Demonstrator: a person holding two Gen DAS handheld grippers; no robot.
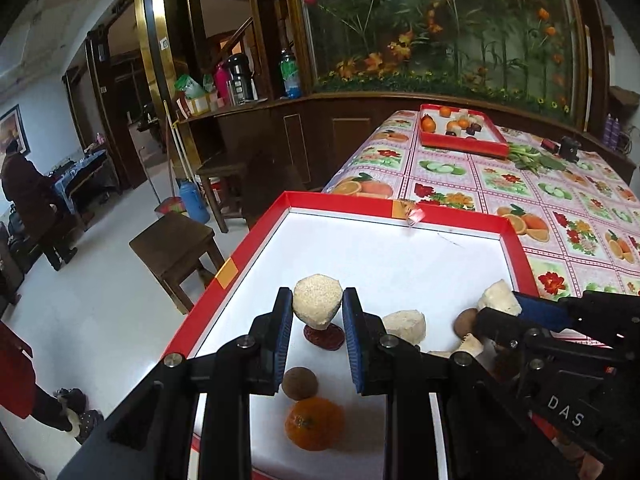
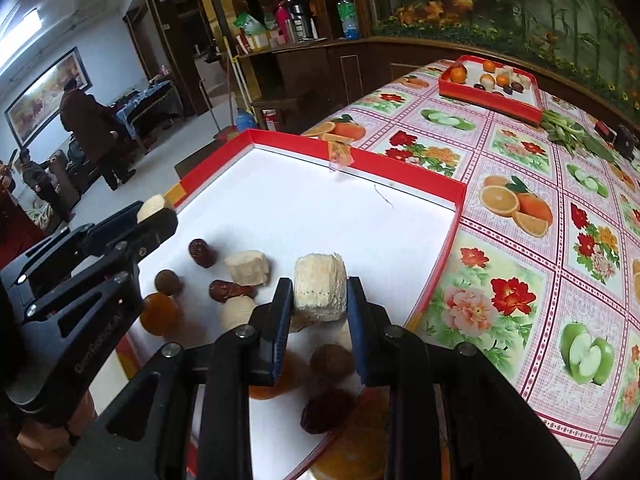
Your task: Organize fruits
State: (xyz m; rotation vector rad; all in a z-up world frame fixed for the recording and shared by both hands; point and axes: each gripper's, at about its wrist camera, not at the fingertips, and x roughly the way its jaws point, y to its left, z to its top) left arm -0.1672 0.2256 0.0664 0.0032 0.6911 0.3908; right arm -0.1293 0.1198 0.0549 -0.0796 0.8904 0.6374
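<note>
Table [image 2: 520, 184] with fruit-print cloth: two red trays [image 2: 360, 160] [image 2: 488, 98], leafy greens [image 2: 568, 132].

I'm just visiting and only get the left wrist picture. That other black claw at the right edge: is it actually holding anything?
Observer: Yes. In the right wrist view, the right gripper is shut on a pale cylindrical chunk, pinched squarely between its two fingers.
Operator: And what's lying under that claw? It blocks my picture there.
Observer: A brown round fruit and a dark red date lie in the red-rimmed tray, just beneath the gripper.
</note>
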